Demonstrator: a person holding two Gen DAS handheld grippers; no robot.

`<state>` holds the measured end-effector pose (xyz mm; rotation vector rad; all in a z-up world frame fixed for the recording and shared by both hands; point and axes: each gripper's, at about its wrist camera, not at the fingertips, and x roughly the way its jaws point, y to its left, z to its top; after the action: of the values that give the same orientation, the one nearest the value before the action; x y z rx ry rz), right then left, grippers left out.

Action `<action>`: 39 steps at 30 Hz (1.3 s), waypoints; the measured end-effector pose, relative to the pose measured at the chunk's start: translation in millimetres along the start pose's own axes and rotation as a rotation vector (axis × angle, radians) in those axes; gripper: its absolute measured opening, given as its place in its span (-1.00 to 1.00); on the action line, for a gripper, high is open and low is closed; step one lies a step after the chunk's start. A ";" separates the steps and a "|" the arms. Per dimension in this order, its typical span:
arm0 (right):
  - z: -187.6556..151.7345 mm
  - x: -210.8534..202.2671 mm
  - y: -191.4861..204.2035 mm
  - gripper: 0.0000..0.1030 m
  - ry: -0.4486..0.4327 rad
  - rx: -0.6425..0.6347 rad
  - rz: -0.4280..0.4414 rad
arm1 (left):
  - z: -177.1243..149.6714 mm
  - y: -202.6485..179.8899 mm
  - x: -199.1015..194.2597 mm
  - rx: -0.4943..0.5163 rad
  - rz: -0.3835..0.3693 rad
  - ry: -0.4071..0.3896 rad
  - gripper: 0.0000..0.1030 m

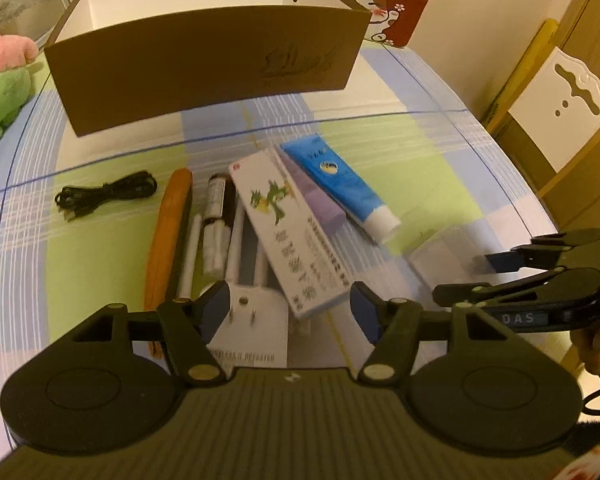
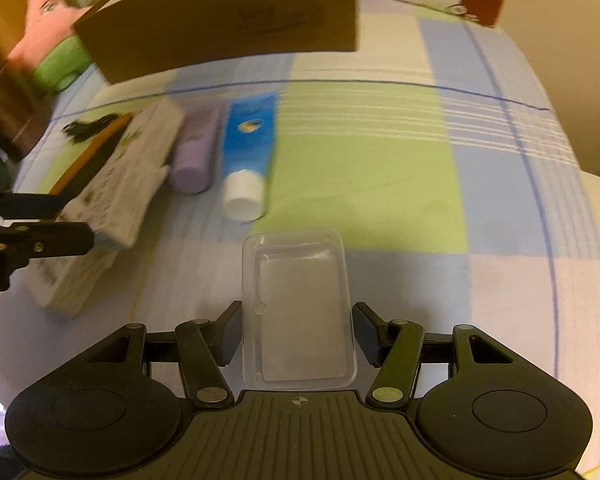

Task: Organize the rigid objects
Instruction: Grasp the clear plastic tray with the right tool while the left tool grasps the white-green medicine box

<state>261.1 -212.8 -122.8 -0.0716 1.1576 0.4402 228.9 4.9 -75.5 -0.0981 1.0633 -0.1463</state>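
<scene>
Straddling a clear tray (image 2: 298,316), right gripper (image 2: 296,334) spread, pads (image 2: 367,334) just beside its walls, contact unclear. Left gripper (image 1: 288,312) spread wide over a white carton (image 1: 288,232) and white plug (image 1: 256,320), gripping neither. Farther off: blue tube (image 1: 340,184), purple tube (image 2: 194,152), brown box (image 1: 204,68) at far edge.

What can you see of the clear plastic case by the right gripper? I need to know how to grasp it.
The clear plastic case is a shallow, see-through rectangular tray with rounded corners, a flat rim and a recessed middle, apparently empty. It lies flat on the checked tablecloth, lengthwise between the open fingers of the right gripper, apart from the blue tube.
</scene>
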 end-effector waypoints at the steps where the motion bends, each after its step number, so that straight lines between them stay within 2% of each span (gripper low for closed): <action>1: 2.2 0.6 -4.3 0.07 -0.006 0.008 -0.008 | 3.7 -0.4 2.7 -0.006 -0.004 0.001 0.18; 10: 16.9 4.0 -33.5 0.07 -0.038 0.043 -0.051 | 27.8 -2.5 24.7 -0.063 -0.010 0.012 0.17; 12: 19.7 5.9 -37.1 0.07 -0.041 0.049 -0.049 | 33.3 -1.1 34.1 -0.085 -0.014 0.026 0.05; 16: 23.9 7.4 -45.2 0.08 -0.044 0.057 -0.044 | 40.0 2.6 44.6 -0.115 -0.004 0.043 -0.02; 18: 24.6 7.0 -48.2 0.08 -0.046 0.055 -0.040 | 41.8 4.1 48.5 -0.122 0.004 0.047 -0.17; 19: 24.9 7.2 -48.4 0.08 -0.047 0.055 -0.038 | 42.6 5.0 50.4 -0.127 0.008 0.052 -0.30; 23: 26.6 8.0 -50.5 0.08 -0.050 0.050 -0.025 | 42.9 9.1 53.6 -0.160 0.000 0.062 -0.30; 28: 29.2 9.1 -52.2 0.06 -0.048 0.032 -0.012 | 43.4 5.2 50.8 -0.155 0.008 0.053 -0.33; 39: 45.1 -5.9 -52.9 0.05 -0.085 0.056 0.052 | 49.5 2.8 26.0 -0.137 0.022 -0.021 -0.36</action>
<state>318.0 -250.3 -107.9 0.0255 1.0890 0.4528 284.8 3.8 -74.5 -0.2112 1.0531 -0.0516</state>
